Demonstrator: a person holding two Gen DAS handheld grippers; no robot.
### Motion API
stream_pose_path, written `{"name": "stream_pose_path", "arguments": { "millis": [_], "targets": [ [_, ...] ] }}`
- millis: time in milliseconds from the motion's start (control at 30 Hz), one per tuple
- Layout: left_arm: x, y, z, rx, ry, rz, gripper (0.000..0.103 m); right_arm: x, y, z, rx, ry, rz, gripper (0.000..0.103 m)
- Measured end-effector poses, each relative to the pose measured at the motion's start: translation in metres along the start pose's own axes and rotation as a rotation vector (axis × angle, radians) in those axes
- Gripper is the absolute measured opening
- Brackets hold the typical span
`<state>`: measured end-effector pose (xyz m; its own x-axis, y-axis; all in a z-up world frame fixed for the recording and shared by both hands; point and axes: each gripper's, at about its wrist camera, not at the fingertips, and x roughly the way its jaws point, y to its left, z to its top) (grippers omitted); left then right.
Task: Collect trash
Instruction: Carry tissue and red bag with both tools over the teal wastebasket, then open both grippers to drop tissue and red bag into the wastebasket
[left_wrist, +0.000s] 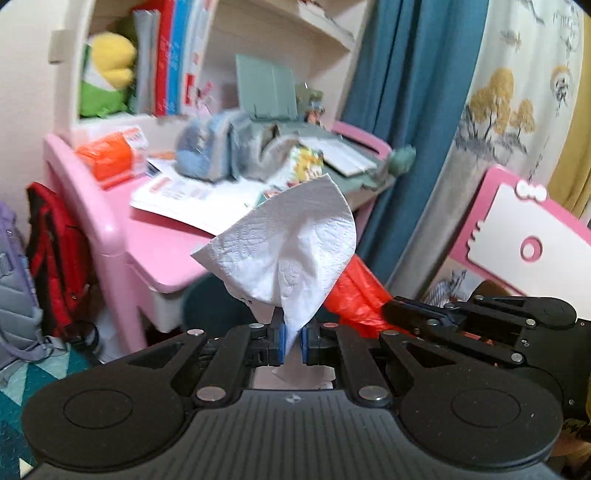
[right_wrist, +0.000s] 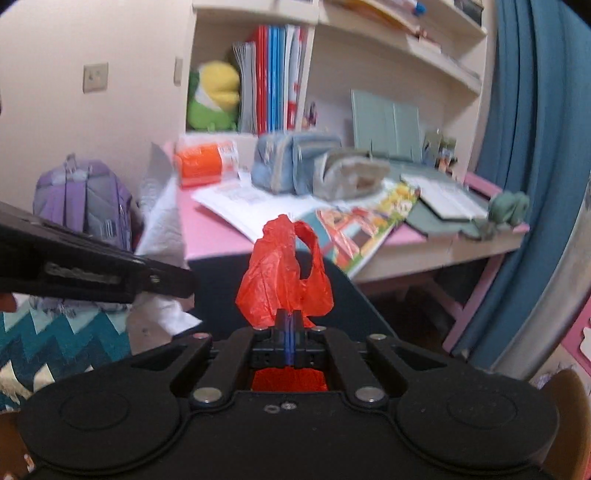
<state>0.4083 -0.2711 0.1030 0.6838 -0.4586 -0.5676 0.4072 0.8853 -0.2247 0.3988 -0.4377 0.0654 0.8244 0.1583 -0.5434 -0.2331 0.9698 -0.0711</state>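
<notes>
My left gripper (left_wrist: 293, 341) is shut on a white paper tissue (left_wrist: 288, 243), which fans out above the jaws in mid-air in front of the pink desk (left_wrist: 122, 221). My right gripper (right_wrist: 290, 334) is shut on a red plastic bag (right_wrist: 284, 277), whose handle loop sticks up. In the left wrist view the red bag (left_wrist: 354, 295) shows just right of the tissue, held by the right gripper (left_wrist: 391, 308). In the right wrist view the left gripper's body (right_wrist: 92, 273) enters from the left with the tissue (right_wrist: 162, 221) beyond it.
The pink desk (right_wrist: 218, 236) carries papers, a picture book (right_wrist: 362, 225), pencil cases (right_wrist: 295, 166), an orange tissue pack (right_wrist: 203, 162) and a keyboard (right_wrist: 447, 199). Shelves with books stand behind. A purple backpack (right_wrist: 81, 199) and a red backpack (left_wrist: 55, 251) sit at the left. A blue curtain (right_wrist: 535, 147) hangs at the right.
</notes>
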Motion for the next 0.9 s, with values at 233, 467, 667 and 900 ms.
{"name": "stream_pose_path", "arguments": {
  "millis": [233, 467, 667, 900],
  "targets": [
    [0.060, -0.005, -0.004, 0.002, 0.100, 0.007, 0.008, 0.021, 0.000, -0.012, -0.015, 0.093, -0.004, 0.000],
    [0.092, 0.002, -0.016, -0.001, 0.184, 0.023, 0.008, 0.046, -0.004, -0.018, -0.005, 0.186, 0.011, 0.002],
    [0.105, 0.007, -0.025, 0.003, 0.226, 0.034, 0.008, 0.054, -0.004, -0.023, 0.005, 0.220, 0.033, 0.012],
    [0.106, 0.002, -0.025, 0.023, 0.230, 0.042, 0.008, 0.047, -0.006, -0.021, 0.021, 0.207, 0.055, 0.026]
  ]
}}
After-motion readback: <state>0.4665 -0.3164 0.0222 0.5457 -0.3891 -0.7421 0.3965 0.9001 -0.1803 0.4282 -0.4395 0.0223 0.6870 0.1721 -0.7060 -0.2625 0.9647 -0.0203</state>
